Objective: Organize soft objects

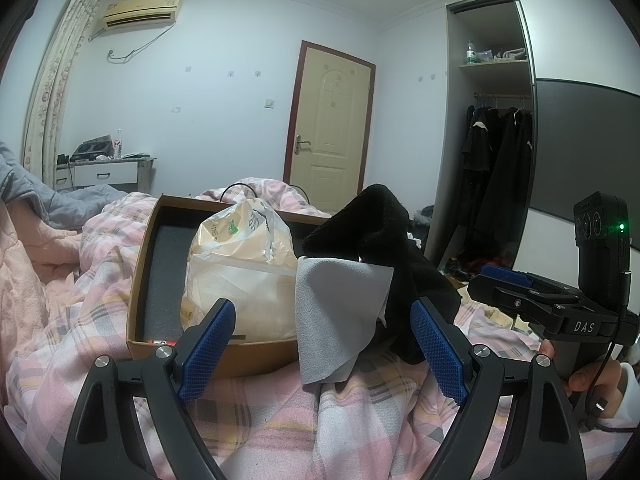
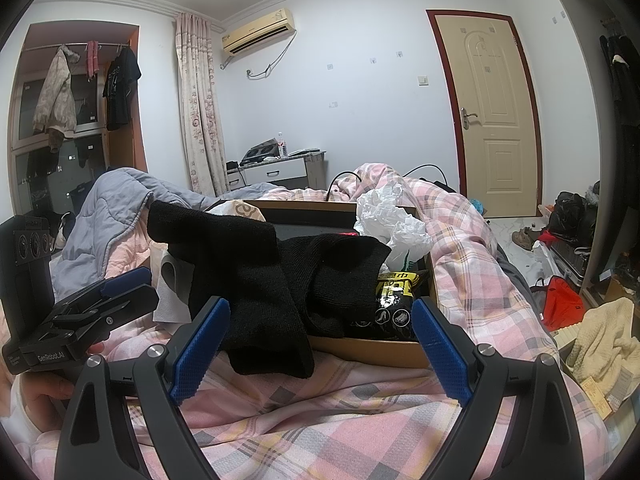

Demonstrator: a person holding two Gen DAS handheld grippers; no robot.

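While both grippers hover over the pink plaid quilt (image 2: 320,412) with nothing between their pads, the work stands, in my judgement, at the approach stage: no soft item is in hand. The left gripper (image 1: 324,352) stands wide and released, its blue pads either side of a grey cloth (image 1: 340,312) that drapes over the near edge of the cardboard box (image 1: 138,280) without touching them. The right gripper (image 2: 320,352) is likewise spread and empty, facing a black knit garment (image 2: 256,280) that lies half in the box and half hanging over its near wall onto the quilt.

Inside the box sit a cream plastic bag (image 1: 240,272), a crumpled white plastic bag (image 2: 390,224) and a black-and-yellow packet (image 2: 396,292).

The next move, as I read it, calls for one gripper to advance onto the overhanging cloth or garment, close on a thick fold, and lift it clear before folding or tucking it into the box. The knit is likely to sag and trail.

Not determinable: how the grey cloth and black garment overlap where they meet; the box floor beneath them; the packet's print; whether the garment is one piece or two. The person shows only as fingers at each frame edge.
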